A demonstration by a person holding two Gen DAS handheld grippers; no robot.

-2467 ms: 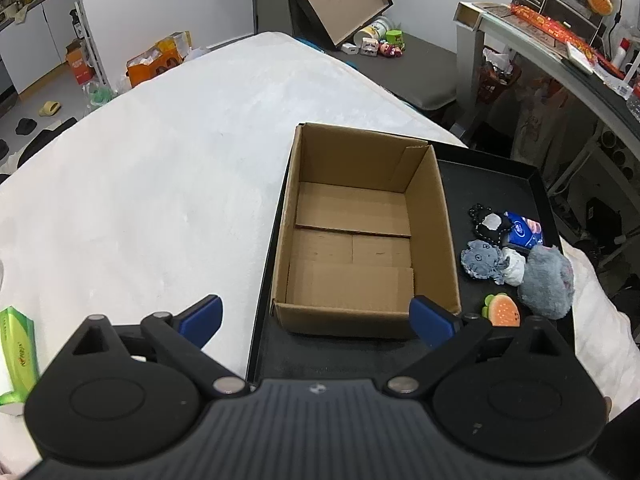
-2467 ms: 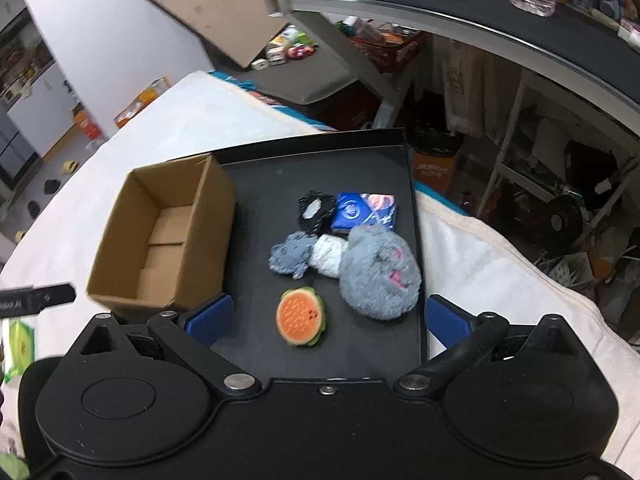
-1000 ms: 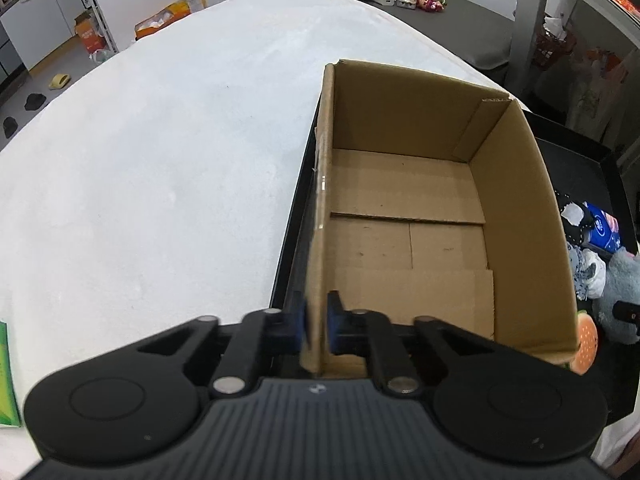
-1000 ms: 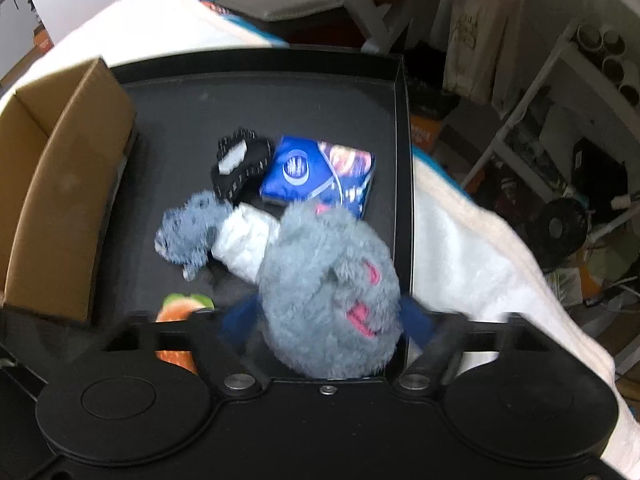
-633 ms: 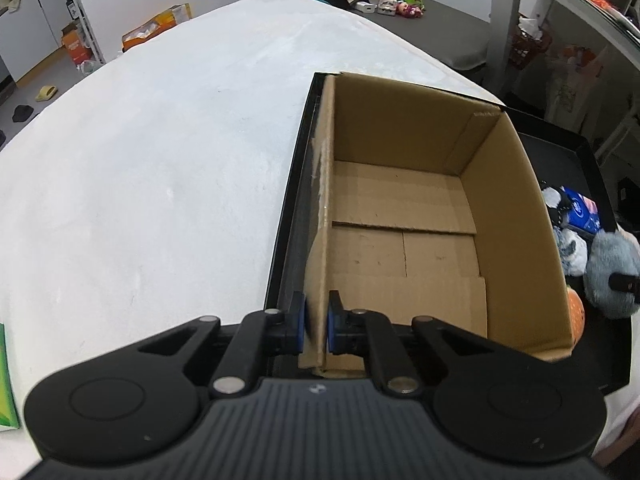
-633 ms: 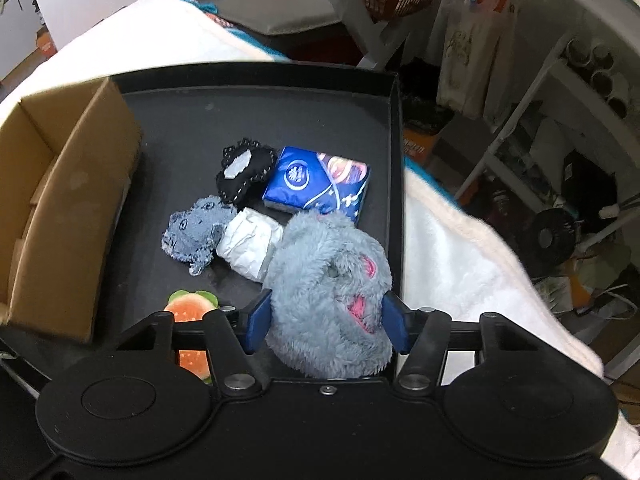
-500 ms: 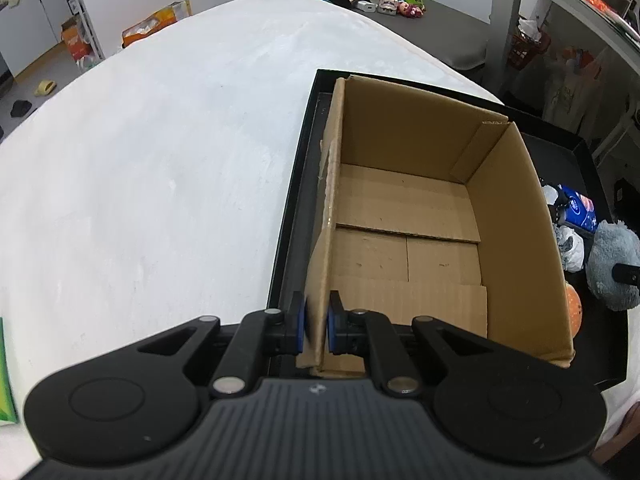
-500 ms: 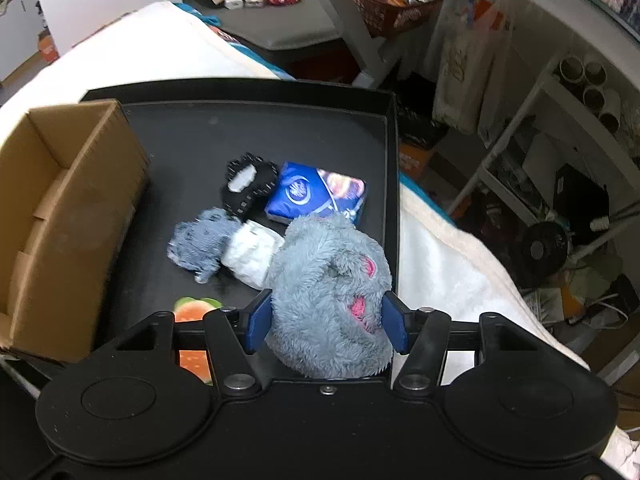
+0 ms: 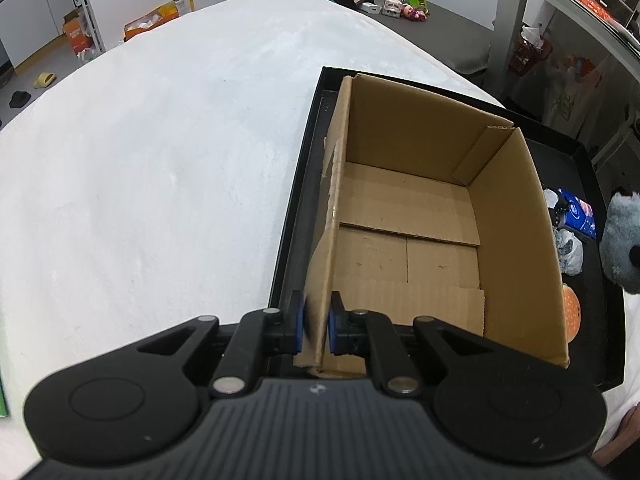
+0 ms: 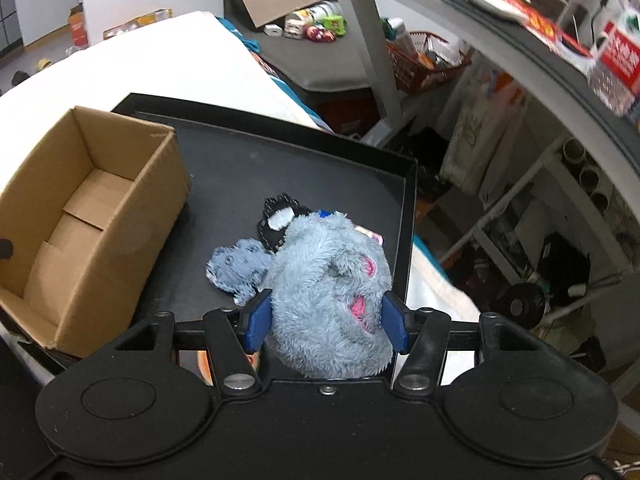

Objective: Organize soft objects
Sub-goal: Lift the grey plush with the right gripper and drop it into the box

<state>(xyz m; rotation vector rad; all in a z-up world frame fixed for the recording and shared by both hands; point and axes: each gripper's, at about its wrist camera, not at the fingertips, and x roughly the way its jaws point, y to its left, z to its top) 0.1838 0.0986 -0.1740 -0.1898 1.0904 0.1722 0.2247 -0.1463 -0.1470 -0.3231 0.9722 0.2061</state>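
An empty cardboard box [image 9: 408, 216] [image 10: 80, 200] stands on the left part of a black tray [image 10: 256, 152]. My left gripper [image 9: 314, 326] is shut on the near end of the box's left wall. My right gripper [image 10: 326, 318] is shut on a fluffy grey plush toy [image 10: 332, 292], lifted above the tray; the toy also shows at the right edge of the left wrist view [image 9: 624, 244]. On the tray lie a small grey plush [image 10: 236, 268], a black pouch [image 10: 280, 220], a blue tissue pack [image 9: 578, 218], a white bundle [image 9: 570, 250] and an orange toy [image 9: 570, 316].
The tray rests on a white padded surface [image 9: 160, 152]. To the right a grey shelf frame [image 10: 440, 20] rises with clutter on and under it. Toys and cans [image 10: 308, 28] lie on a dark mat beyond the tray.
My right gripper has risen with the grey plush toy, lifting it off the tray, and swung toward the box. The left gripper keeps its hold on the box wall.
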